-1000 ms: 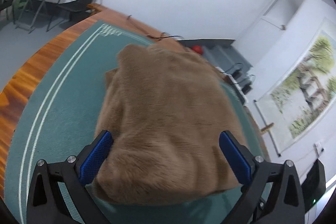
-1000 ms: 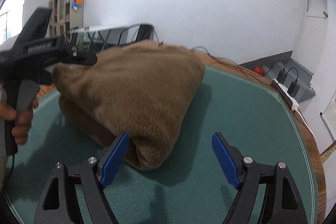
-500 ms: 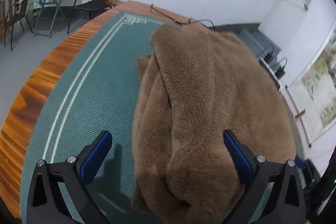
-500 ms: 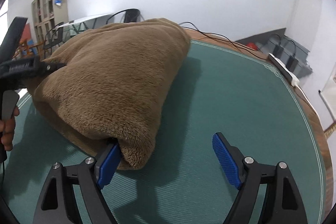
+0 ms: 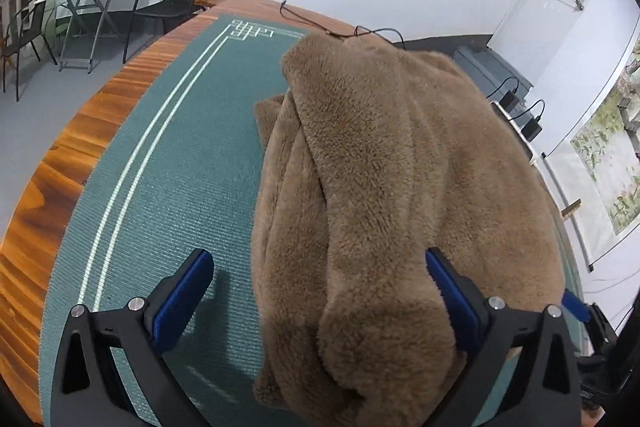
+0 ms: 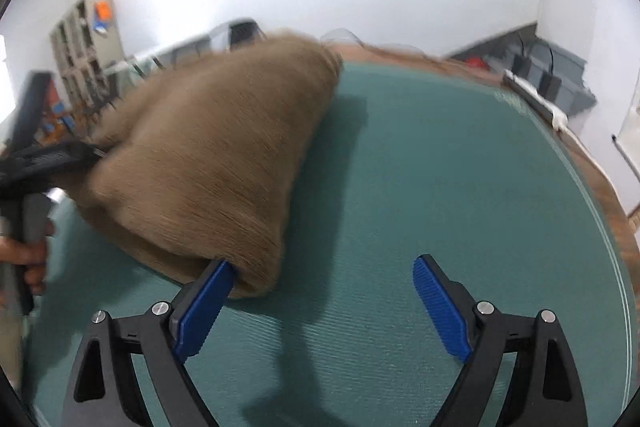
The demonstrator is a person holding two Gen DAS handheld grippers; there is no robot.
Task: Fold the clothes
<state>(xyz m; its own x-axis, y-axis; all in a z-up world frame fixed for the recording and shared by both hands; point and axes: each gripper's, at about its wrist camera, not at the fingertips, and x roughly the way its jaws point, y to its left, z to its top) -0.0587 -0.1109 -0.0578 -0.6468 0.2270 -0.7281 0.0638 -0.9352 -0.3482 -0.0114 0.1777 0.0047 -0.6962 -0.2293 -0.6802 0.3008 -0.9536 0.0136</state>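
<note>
Brown fleece garment [image 5: 400, 187] already a thick folded bundle on bench [image 5: 60, 187]. Left tongs [image 5: 320, 303] and right tongs [image 6: 324, 307] both apart, gripping nothing. Probably only tidying left.

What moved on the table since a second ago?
The left gripper swung toward the fluffy brown garment's left edge, so the bundle now fills the right of its view, not the middle. The right gripper moved closer to the bundle's corner, with one finger at its edge. Both grippers stayed open, holding nothing. The garment stayed folded on the green mat.
</note>
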